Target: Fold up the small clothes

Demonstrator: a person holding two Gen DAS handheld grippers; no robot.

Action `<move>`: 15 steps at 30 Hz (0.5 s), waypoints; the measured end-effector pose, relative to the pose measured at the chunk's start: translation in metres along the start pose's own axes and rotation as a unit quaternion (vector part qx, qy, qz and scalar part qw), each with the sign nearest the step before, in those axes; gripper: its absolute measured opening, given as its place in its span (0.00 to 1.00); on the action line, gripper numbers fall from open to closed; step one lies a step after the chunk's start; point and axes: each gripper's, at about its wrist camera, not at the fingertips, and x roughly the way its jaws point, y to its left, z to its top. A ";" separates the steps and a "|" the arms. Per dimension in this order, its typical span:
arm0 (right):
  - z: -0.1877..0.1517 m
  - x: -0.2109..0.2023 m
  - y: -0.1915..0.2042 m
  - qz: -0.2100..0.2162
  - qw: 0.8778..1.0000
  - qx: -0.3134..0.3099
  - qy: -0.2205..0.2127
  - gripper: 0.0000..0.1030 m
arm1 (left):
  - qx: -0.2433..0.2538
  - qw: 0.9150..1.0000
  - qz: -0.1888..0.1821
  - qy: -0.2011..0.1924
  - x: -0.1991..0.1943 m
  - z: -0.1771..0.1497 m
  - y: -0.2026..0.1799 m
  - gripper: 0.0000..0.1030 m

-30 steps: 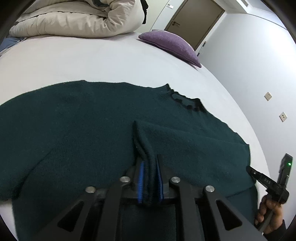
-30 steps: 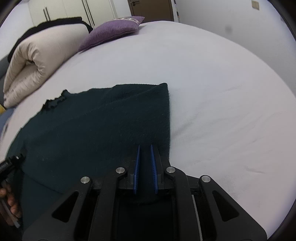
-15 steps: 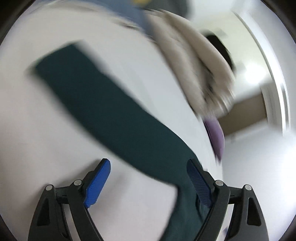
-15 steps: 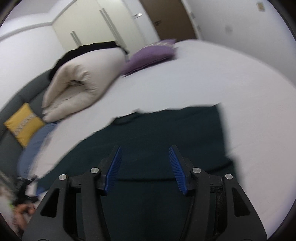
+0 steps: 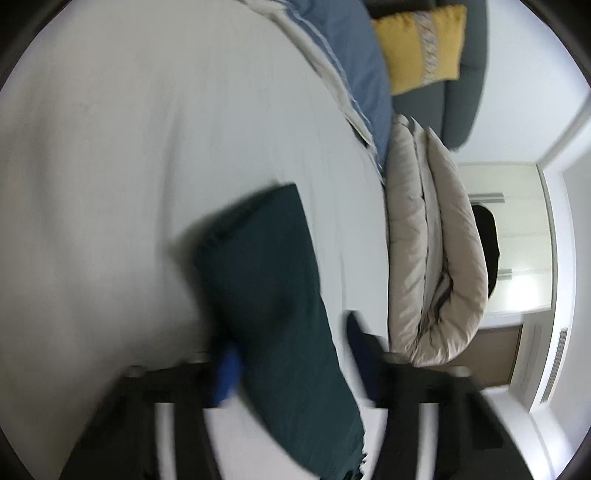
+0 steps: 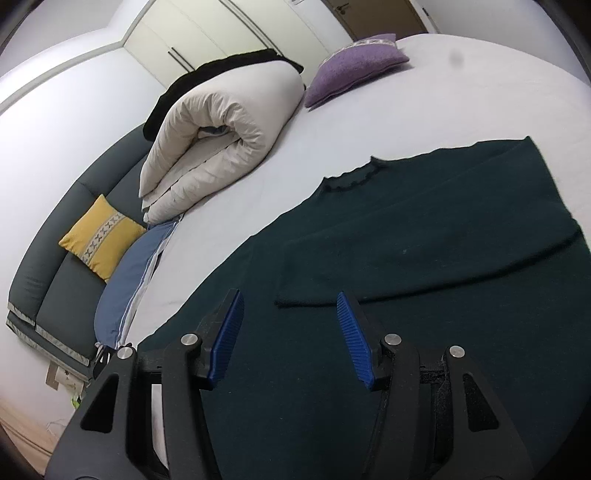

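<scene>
A dark green sweater [image 6: 406, 332] lies flat on the white bed [image 6: 461, 96], collar [image 6: 354, 179] towards the far side, with one sleeve [image 6: 443, 251] folded across its body. My right gripper [image 6: 289, 299] hovers open over the sweater's near part, nothing between its blue pads. The left wrist view is blurred and rolled sideways. There the other sleeve [image 5: 273, 295] runs between the fingers of my left gripper [image 5: 293, 360], whose jaws are closing. One pad [image 5: 227, 376] is at the sleeve's edge; a strip of sheet still shows beside the other.
A rolled beige duvet [image 6: 221, 136] lies at the bed's far side, a purple pillow [image 6: 354, 66] beyond it. A blue pillow [image 6: 129, 280] and yellow cushion [image 6: 99, 236] rest by the grey headboard [image 6: 55, 277]. White wardrobe doors [image 6: 207, 33] stand behind.
The left gripper let go of the folded sleeve, swung away, rolled over and opened wide around the other sleeve; its jaws now stand narrower. The right gripper opened, released the sweater's edge and lifted.
</scene>
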 end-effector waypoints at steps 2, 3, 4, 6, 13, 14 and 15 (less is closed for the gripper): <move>0.001 -0.007 -0.009 0.000 1.000 0.006 -0.004 0.50 | 0.010 1.000 0.012 0.007 0.005 0.003 -0.004 0.08; 0.001 -0.011 -0.013 -0.001 1.000 0.007 -0.006 0.50 | 0.041 0.999 0.015 0.008 0.005 0.000 -0.017 0.07; 0.003 -0.011 -0.017 -0.001 1.000 0.008 -0.007 0.50 | 0.070 0.997 0.014 0.007 0.002 -0.007 -0.027 0.07; 0.002 -0.017 -0.027 -0.004 1.000 0.012 -0.009 0.50 | 0.152 0.988 0.007 0.009 -0.002 -0.029 -0.063 0.07; 0.002 -0.035 -0.069 -0.014 0.999 0.042 -0.022 0.50 | 0.496 0.862 -0.019 0.101 0.026 -0.233 -0.179 0.08; 0.002 -0.039 -0.076 -0.017 0.998 0.047 -0.025 0.50 | 0.535 0.836 -0.020 0.117 0.033 -0.267 -0.182 0.08; 0.002 -0.043 -0.084 -0.018 0.998 0.054 -0.029 0.50 | 0.583 0.801 -0.018 0.132 0.039 -0.313 -0.181 0.09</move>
